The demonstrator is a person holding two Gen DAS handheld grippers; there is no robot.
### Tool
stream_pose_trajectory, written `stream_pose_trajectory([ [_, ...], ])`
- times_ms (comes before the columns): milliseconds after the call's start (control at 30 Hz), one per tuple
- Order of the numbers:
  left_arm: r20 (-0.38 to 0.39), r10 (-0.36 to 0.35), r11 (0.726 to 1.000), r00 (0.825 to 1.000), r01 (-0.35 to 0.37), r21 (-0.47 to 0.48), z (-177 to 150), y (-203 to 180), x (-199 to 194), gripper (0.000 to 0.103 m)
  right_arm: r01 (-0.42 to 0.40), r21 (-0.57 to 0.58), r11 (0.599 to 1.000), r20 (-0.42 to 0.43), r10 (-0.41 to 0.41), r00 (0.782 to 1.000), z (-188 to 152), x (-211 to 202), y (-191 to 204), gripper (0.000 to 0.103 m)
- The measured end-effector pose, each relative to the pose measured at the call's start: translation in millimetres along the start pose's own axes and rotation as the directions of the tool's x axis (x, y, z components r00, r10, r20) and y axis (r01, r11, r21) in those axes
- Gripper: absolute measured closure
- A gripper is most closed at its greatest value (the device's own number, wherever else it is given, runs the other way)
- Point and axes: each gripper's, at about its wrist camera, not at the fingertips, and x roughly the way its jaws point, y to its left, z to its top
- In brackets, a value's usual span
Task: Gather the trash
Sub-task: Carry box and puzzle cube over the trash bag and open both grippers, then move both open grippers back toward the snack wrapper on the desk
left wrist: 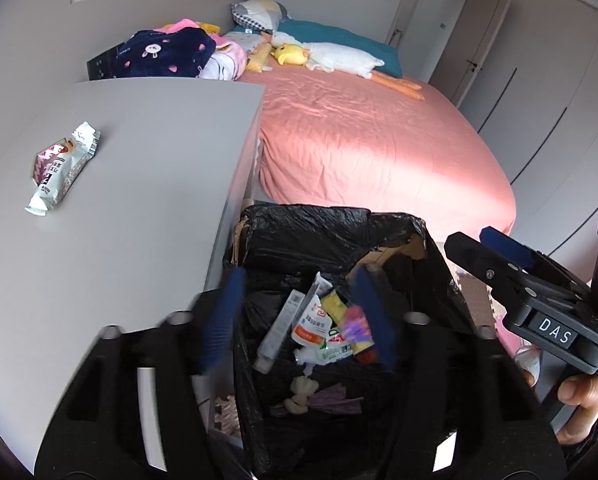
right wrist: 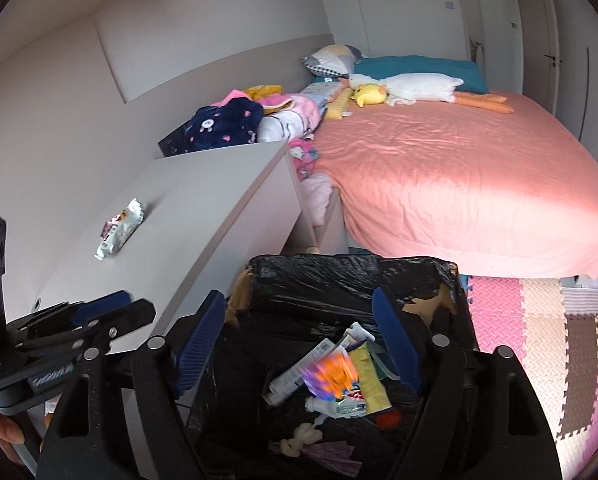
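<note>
Both grippers were over the bin (left wrist: 331, 232) when we looked, a cardboard box lined with a black bag, sitting between the grey cabinet (left wrist: 139, 168) and the pink bed (left wrist: 359, 132). Our left gripper (left wrist: 299, 316) had its blue pads spread wide with nothing between them. Same deal for the right gripper (right wrist: 299, 344), wide open and not gripping anything. A blurry purple-and-orange wrapper (right wrist: 331, 374) was over the pile in the bin; we couldn't tell if it was touching the pile. Under it we had a tube (right wrist: 299, 372), a yellow packet (right wrist: 369, 380) and a white pouch (left wrist: 311, 326). One snack wrapper (left wrist: 61, 170) was still lying on the cabinet top, well apart from both grippers.
</note>
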Motion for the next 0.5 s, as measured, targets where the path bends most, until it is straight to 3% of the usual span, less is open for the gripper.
stream_pose_trajectory([
  [500, 0.004, 0.011, 1.000, 1.000, -0.011, -0.010, -0.1, 8.7, -6.7, 0.043, -0.007, -0.012, 1.000, -0.011, 0.007, 1.000, 0.1, 2.5, 9.2, 0.025],
])
